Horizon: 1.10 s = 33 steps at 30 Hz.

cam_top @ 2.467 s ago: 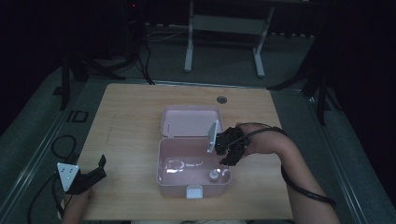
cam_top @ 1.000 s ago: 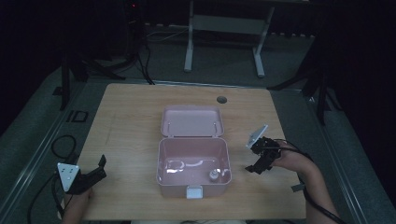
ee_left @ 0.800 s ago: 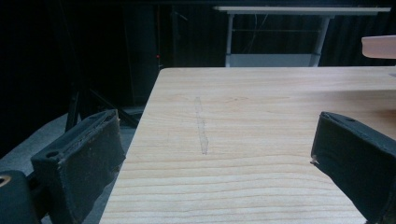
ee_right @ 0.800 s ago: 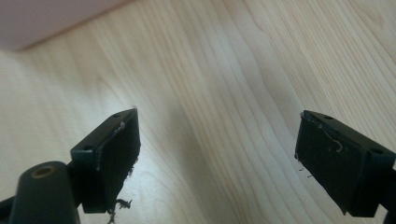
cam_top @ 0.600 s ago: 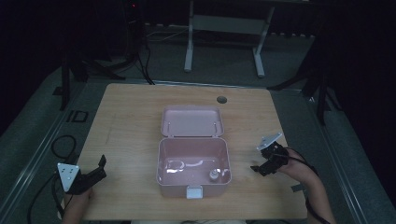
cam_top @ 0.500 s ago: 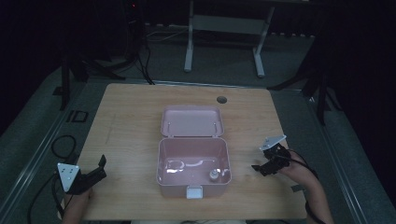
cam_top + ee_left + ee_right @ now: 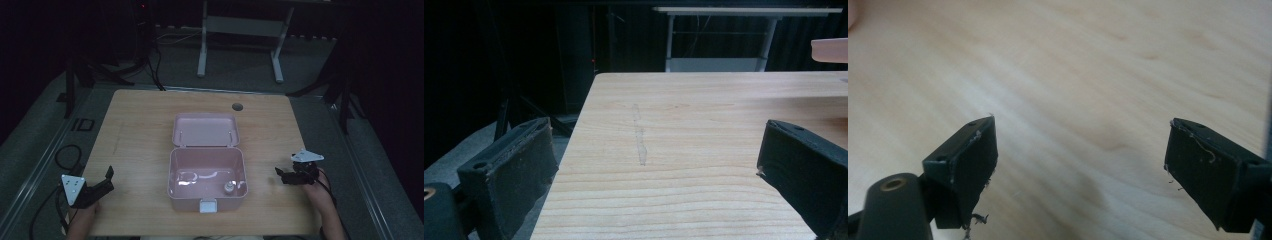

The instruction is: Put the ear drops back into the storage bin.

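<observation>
An open pink box stands in the middle of the wooden table, its lid laid back flat behind it. A small round pale object lies at the box's front right, and a pale shiny streak shows on its floor. My right gripper sits low over the table right of the box, open, jaws pointing at the box; bare wood lies between them in the right gripper view. My left gripper rests at the front left corner, open and holding nothing.
A round dark hole sits near the table's far edge. A cable loops off the left side. A metal frame stands on the floor behind the table. The pink lid's edge shows at the upper right of the left gripper view.
My right gripper has left the box's right rim, swung out to the right and come down near the table. The left gripper has stayed put.
</observation>
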Available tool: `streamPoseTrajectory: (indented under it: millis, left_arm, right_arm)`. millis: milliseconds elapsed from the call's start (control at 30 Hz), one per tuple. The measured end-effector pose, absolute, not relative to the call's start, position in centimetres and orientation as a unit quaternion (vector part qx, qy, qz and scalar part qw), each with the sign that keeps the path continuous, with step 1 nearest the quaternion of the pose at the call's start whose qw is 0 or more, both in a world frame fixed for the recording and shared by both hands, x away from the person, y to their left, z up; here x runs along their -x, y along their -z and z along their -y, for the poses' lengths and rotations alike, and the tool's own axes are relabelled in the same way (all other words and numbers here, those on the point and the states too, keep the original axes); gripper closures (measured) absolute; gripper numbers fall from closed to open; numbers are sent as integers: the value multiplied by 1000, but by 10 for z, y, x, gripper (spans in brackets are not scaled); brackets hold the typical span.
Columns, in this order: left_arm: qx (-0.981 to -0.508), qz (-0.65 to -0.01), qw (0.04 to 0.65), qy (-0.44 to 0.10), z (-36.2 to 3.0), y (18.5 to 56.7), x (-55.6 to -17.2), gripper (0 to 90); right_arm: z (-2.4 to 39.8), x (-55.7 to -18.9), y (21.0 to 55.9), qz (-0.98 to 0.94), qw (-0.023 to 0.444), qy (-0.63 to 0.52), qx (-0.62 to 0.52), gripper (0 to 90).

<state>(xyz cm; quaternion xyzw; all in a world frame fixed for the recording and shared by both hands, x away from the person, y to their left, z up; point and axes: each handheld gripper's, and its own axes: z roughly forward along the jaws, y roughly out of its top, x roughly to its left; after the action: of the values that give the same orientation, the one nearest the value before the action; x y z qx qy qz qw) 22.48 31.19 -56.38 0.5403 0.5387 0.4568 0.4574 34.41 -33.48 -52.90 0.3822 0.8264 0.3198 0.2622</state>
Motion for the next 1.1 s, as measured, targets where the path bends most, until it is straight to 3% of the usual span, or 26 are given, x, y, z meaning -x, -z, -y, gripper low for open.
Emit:
streamPoseTrajectory:
  millis: [833, 1100]
  left_arm:
    - [-543, -538, 457, -455, -312, 564, -225, 24]
    - [-542, -539, 459, -453, -313, 564, -225, 24]
  right_arm:
    - [352, -330, 550, -652, 389, -375, -532, 123]
    - [353, -326, 548, -635, 402, -387, -534, 123]
